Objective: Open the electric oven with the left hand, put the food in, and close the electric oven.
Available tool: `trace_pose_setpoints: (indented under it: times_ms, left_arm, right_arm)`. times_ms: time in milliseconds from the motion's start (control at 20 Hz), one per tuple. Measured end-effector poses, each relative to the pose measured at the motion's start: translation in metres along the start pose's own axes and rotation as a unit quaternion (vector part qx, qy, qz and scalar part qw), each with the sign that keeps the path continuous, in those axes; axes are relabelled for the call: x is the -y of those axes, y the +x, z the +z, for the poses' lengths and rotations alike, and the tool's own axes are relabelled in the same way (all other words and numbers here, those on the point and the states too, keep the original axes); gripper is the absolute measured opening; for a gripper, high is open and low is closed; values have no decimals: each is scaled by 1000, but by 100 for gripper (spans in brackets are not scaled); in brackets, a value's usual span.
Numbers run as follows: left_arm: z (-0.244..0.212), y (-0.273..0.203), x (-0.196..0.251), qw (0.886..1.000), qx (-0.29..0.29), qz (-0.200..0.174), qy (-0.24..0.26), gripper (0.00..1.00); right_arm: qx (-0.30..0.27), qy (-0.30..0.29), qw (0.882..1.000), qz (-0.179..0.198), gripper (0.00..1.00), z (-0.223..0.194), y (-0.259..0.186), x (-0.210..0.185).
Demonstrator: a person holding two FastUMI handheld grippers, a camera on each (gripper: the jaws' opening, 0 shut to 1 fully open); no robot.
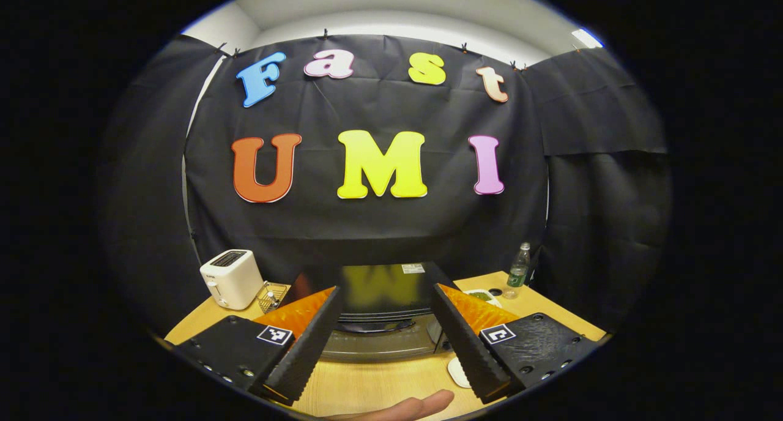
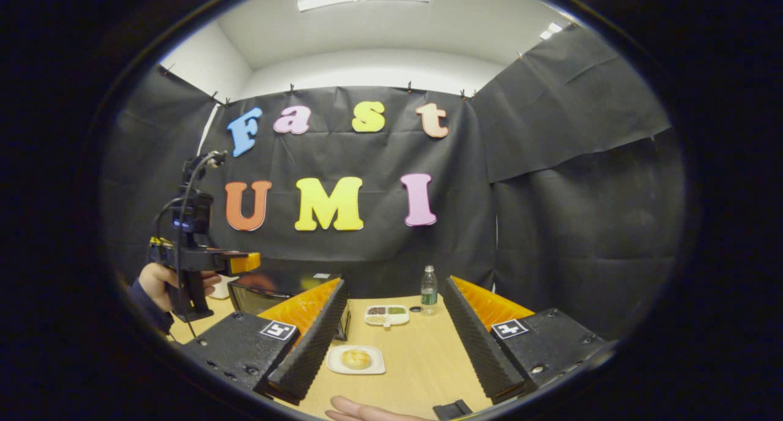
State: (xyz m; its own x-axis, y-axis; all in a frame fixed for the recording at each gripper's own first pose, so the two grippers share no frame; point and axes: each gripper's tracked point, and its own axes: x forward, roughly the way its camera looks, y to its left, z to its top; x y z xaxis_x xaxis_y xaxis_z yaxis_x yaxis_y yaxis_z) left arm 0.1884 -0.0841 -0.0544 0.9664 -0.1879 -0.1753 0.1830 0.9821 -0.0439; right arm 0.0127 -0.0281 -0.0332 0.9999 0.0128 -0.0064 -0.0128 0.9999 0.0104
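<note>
left gripper (image 1: 382, 338) fingers apart, facing closed black glass-door electric oven (image 1: 379, 314) | right gripper (image 2: 394, 341) fingers apart | golden round bun (image 2: 355, 358) on white plate (image 2: 336, 365), right of oven

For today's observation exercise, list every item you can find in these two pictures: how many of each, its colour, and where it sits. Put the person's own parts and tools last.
Electric oven: one, black, door shut, middle of the table.
Toaster: one, white, left of the oven.
Wire rack: one, metallic, between toaster and oven.
Water bottle: one, clear with green label, back of the table, right of the oven.
Divided dish: one, white, holding seasonings, beside the bottle.
Plate: one, white, in front of the oven.
Bun: one, golden, on the plate.
Table: one, light wood.
Left hand-held gripper: one, open, facing the oven door.
Right hand-held gripper: one, open, above the plate.
Hand: one, holding the left hand-held gripper.
</note>
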Motion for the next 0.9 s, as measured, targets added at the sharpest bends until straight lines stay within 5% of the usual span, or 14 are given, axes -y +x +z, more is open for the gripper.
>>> trace_pose_setpoints:
  times_ms: [500,550,800,850,900]
  left_arm:
    - [-78,85,-24,994,-111,23,5,96]
    - [-82,86,-25,993,-119,21,-3,89]
    - [-96,83,-17,990,-142,5,0,98]
    - [-98,78,-14,990,-142,2,3,89]
    - [-96,78,-12,990,-140,3,2,99]
  right_arm:
    - [-21,10,1000,-3,98,-35,26,23]
    - [-21,11,1000,-4,98,-34,27,24]
    - [-21,15,1000,8,98,-36,27,14]
    - [-21,10,1000,10,98,-37,25,11]
    - [-20,5,1000,11,98,-37,23,9]
